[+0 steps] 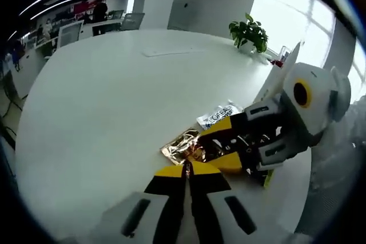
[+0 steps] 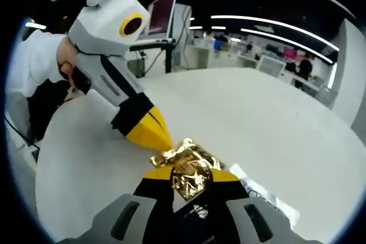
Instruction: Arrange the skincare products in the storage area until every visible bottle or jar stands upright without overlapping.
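Note:
A crumpled gold foil sachet (image 1: 178, 148) lies on the white table (image 1: 103, 95), just ahead of my left gripper (image 1: 187, 168), whose yellow-tipped jaws are shut together on its near edge. My right gripper (image 1: 210, 144) comes in from the right and is closed on the sachet's other side. In the right gripper view the gold sachet (image 2: 191, 155) bunches up between my right gripper's (image 2: 190, 176) yellow tips, and the left gripper (image 2: 163, 141) pinches its far corner. A white printed sachet (image 1: 219, 116) lies flat just beyond the foil one, and the same white sachet (image 2: 260, 195) is at the lower right.
A potted plant (image 1: 249, 32) stands at the table's far right edge near the windows. A person's hand (image 2: 70, 68) in a white sleeve holds the left gripper. A laptop screen (image 2: 163, 10) stands on a stand beyond the table (image 2: 257, 112). Desks and chairs surround it.

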Motion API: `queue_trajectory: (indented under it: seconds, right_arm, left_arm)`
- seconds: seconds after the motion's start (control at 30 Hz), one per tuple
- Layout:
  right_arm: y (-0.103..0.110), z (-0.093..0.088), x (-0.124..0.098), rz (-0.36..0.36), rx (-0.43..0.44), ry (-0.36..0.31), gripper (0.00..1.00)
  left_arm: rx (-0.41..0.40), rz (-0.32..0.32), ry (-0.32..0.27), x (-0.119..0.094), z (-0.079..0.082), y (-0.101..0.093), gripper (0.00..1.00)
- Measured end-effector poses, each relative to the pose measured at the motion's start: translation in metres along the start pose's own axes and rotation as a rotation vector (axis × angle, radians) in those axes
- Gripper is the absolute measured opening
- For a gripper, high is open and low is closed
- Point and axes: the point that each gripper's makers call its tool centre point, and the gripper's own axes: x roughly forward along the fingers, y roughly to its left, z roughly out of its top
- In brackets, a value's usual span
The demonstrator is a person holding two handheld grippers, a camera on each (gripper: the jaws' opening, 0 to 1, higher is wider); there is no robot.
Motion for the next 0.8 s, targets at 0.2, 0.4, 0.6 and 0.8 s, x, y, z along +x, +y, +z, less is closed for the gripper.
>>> queue_trajectory:
  seconds: [0.2,0.4,0.6,0.8]
  right_arm:
    - [0.007,0.001,-0.004,0.021,-0.053,-0.002,0.26]
    - [0.009,0.003,-0.007,0.022,-0.055,-0.008,0.26]
    - [0.01,-0.002,-0.008,0.035,-0.063,0.004,0.27]
    - [0.009,-0.006,-0.009,0.041,-0.07,0.012,0.26]
  left_arm:
    - [-0.003,0.009,-0.006,-0.002,0.0,0.001,0.01]
    - [-0.001,-0.027,0.003,0.004,-0.005,-0.011,0.01]
    - [0.004,-0.044,0.005,0.016,-0.007,-0.016,0.01]
    - [0.008,-0.042,0.018,0.023,-0.009,-0.014,0.0]
